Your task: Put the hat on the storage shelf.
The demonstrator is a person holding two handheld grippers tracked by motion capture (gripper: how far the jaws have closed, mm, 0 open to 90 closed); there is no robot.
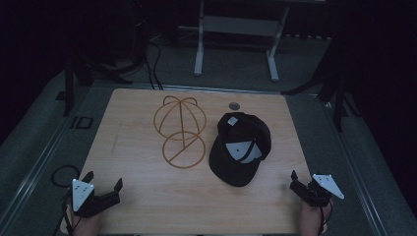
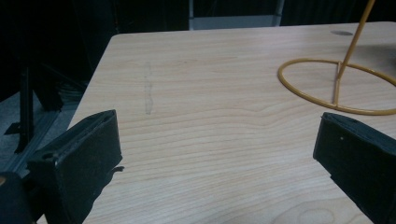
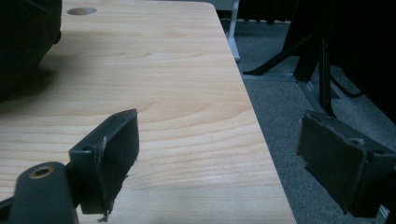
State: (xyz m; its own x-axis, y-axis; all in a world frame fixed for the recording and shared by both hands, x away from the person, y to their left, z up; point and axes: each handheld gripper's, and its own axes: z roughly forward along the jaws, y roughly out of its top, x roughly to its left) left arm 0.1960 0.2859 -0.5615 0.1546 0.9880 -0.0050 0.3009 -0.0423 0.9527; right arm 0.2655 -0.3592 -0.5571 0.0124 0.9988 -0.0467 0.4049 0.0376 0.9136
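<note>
A black cap [image 1: 241, 147] lies upside down at the middle right of the wooden table [image 1: 142, 196], its white inner labels showing. Its dark edge [image 3: 23, 42] fills the top left of the right gripper view. Left of the cap stands a yellow wire hat stand [image 1: 179, 130] with a round base ring [image 2: 336, 86]. My left gripper [image 1: 104, 180] rests open at the table's front left corner, jaws wide apart over bare wood [image 2: 217, 140]. My right gripper [image 1: 301, 181] is open at the front right edge, one jaw over the table and one past its edge [image 3: 219, 140].
A round grommet hole [image 1: 234, 105] sits near the table's far edge behind the cap. A white-legged frame [image 1: 236, 39] stands on the floor beyond the table. Black stand legs [image 1: 339, 98] flank the table. A cable loop [image 1: 64, 174] lies on the floor at the left.
</note>
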